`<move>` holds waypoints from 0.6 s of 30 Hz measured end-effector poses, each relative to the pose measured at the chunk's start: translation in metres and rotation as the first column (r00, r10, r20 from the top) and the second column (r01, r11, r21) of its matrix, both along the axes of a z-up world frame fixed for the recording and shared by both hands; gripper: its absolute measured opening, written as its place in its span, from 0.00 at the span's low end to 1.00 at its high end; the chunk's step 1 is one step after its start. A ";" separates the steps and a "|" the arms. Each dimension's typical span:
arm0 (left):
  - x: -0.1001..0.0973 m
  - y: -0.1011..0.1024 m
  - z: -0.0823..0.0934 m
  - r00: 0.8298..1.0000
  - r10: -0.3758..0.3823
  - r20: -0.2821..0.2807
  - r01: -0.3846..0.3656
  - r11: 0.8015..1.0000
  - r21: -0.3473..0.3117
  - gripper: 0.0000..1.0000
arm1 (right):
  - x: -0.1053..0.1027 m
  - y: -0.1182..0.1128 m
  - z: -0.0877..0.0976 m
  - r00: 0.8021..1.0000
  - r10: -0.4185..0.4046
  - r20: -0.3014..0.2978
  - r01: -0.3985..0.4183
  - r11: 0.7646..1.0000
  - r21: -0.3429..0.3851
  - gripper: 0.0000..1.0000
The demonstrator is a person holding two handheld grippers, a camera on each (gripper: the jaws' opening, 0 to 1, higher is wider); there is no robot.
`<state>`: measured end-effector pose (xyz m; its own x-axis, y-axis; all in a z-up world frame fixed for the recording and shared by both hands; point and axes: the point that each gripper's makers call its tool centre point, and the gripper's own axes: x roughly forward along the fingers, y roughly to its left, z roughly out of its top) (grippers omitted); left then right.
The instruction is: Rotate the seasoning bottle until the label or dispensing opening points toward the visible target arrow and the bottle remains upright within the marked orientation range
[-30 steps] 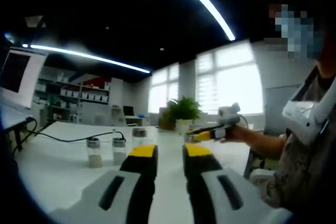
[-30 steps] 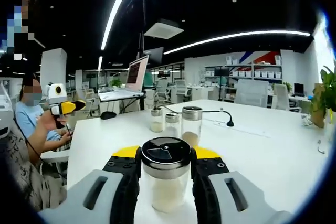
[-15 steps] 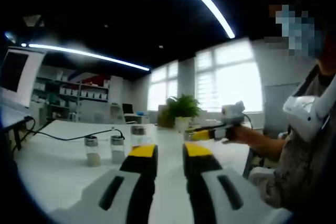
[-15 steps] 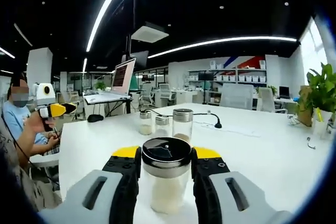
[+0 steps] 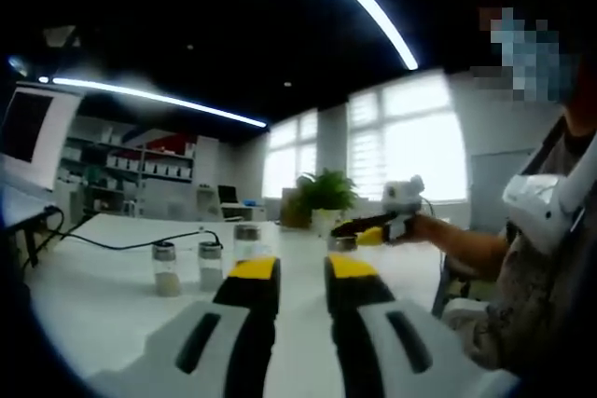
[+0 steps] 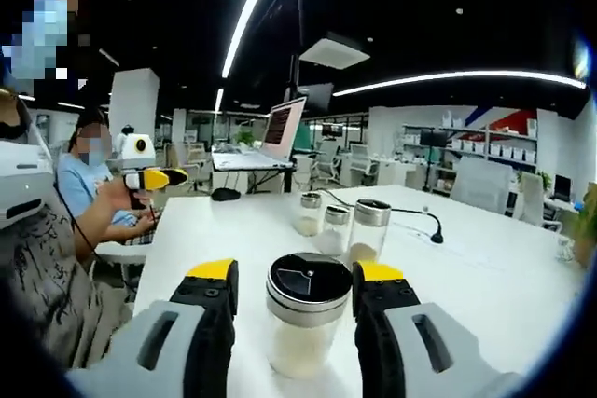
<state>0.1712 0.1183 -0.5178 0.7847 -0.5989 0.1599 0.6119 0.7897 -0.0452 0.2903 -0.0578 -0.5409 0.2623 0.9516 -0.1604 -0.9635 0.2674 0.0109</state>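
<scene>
- Since a moment ago the right gripper (image 6: 295, 288) has let its jaws spread; they now flank the seasoning bottle (image 6: 307, 314) with a sliver of space either side instead of pinching it.
- Left gripper (image 5: 302, 272) hangs over the white table (image 5: 103, 295), jaws apart, nothing between them.
- Three other shakers (image 6: 340, 226) stand farther back.
- Bottle stands upright, seemingly released; I'd guess the turn is finished, though no target arrow is visible.
- No label or writing is legible.
</scene>
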 end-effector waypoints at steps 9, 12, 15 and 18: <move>-0.004 0.003 0.007 1.000 -0.017 0.020 0.018 0.999 -0.032 0.20 | 0.000 -0.006 0.001 0.978 0.205 -0.030 -0.202 0.977 0.067 0.38; -0.008 0.002 0.015 0.998 -0.044 0.036 0.046 0.995 -0.084 0.20 | 0.002 -0.008 -0.002 0.973 0.229 -0.027 -0.226 0.971 0.073 0.38; -0.009 0.003 0.017 0.998 -0.039 0.043 0.043 0.995 -0.092 0.20 | -0.001 -0.005 -0.012 0.966 0.258 -0.028 -0.256 0.965 0.056 0.40; -0.008 0.003 0.017 0.999 -0.030 0.041 0.033 0.996 -0.087 0.20 | -0.003 -0.002 -0.018 0.962 0.273 0.009 -0.273 0.962 0.021 0.41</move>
